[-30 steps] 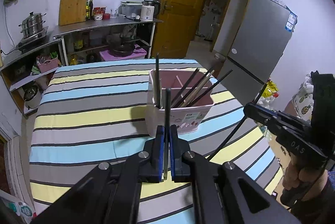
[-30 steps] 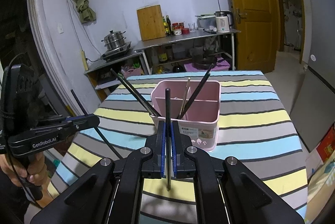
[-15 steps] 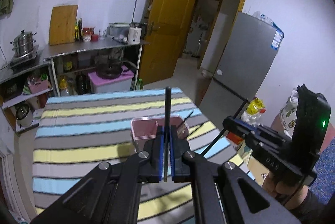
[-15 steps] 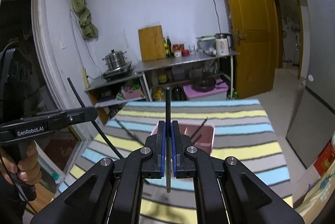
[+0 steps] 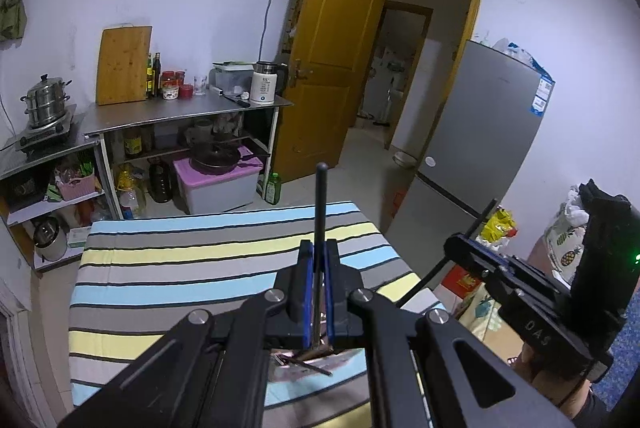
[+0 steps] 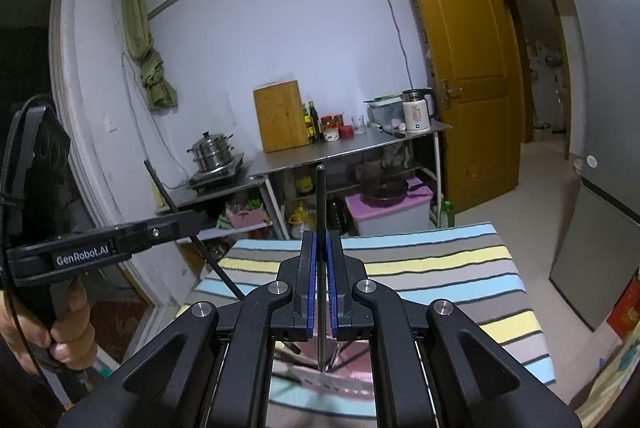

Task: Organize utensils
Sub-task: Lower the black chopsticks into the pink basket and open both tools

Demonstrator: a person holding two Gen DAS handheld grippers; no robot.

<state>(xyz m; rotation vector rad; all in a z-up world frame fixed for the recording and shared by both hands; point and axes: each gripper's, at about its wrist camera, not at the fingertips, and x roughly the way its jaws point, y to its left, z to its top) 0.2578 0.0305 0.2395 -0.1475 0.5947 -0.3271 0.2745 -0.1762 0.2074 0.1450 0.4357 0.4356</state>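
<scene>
Between the blue pads of the left gripper (image 5: pixel 316 292) a thin, dark, stiff chopstick (image 5: pixel 320 204) stands upright, clamped near its lower end; the right gripper (image 6: pixel 320 292) pinches a second dark chopstick (image 6: pixel 320 212) likewise. Light, rigid and smooth, each could pivot or slip, so a grip nearer the middle seems safer. Compared with a second ago, the pink plastic utensil holder (image 6: pixel 352 376) on the striped table (image 5: pixel 180 268) has dropped below both grippers, mostly hidden.

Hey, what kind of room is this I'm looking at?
Most likely a home kitchen: a steamer pot on a stove, a cutting board and kettle on a steel counter, and a fridge beside the striped table.
</scene>
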